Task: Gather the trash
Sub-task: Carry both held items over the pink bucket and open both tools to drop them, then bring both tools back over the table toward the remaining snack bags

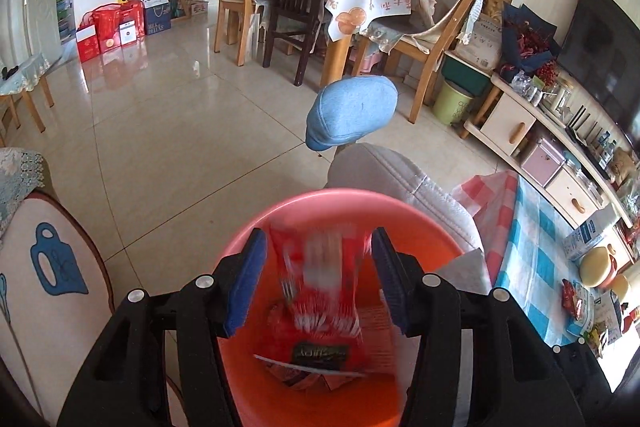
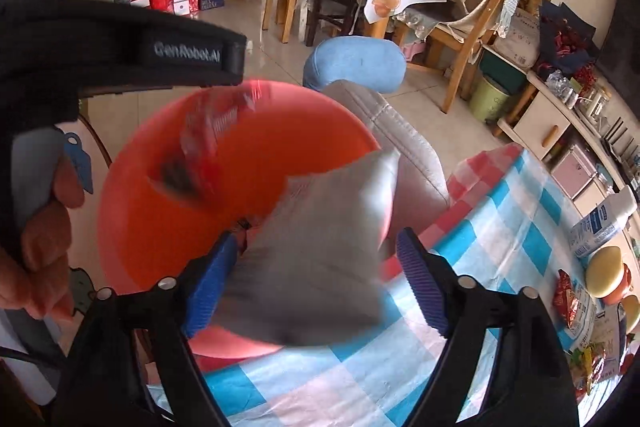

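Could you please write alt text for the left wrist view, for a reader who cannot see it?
The left hand-held gripper, jaws open, hangs over an orange bin with a blurred red snack wrapper between its blue pads; more wrappers lie at the bottom. Beyond are a tiled floor, a blue cap and a checked tablecloth to the right.

Left gripper (image 1: 318, 279) hangs over the orange bin (image 1: 320, 383), jaws spread wide. A blurred red wrapper (image 1: 320, 287) sits between the 2 blue pads (image 1: 246, 283), touching neither.
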A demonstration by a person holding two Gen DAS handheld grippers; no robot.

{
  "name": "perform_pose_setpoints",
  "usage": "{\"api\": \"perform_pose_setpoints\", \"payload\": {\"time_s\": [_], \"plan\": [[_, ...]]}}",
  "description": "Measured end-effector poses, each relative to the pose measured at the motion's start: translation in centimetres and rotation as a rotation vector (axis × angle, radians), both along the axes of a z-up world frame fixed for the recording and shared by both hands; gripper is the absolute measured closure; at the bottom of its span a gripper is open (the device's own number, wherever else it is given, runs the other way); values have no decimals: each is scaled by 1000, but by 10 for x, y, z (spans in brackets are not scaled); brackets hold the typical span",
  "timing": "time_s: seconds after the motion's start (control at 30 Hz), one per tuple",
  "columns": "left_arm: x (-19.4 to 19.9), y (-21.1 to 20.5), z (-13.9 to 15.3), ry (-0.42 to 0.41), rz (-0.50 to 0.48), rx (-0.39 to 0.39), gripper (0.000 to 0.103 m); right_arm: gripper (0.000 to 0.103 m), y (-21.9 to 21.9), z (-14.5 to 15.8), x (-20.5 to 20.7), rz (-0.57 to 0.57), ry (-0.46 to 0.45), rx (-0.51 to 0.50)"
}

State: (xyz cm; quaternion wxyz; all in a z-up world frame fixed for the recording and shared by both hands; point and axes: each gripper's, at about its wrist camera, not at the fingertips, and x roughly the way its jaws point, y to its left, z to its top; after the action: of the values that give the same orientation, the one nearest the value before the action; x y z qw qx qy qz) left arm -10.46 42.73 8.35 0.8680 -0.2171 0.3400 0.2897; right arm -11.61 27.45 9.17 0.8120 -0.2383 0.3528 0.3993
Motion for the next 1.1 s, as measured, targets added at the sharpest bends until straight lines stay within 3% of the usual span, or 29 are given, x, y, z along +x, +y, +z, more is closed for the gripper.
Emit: {"api": "perform_pose_setpoints", "payload": {"time_s": [0.03, 0.07, 0.67, 1.1], "plan": [[-1, -2, 0, -2, 2, 3, 28, 13, -4, 1, -1, -9, -11, 5], [-1, -3, 1, -5, 2, 11, 27, 13, -8, 1, -1, -18, -19, 10], [32, -73, 15, 2, -157, 181, 21, 13, -161, 27, 2, -332, -89, 144], [54, -130, 20, 32, -244, 324, 20, 13, -257, 16, 6, -477, -110, 190]]}}
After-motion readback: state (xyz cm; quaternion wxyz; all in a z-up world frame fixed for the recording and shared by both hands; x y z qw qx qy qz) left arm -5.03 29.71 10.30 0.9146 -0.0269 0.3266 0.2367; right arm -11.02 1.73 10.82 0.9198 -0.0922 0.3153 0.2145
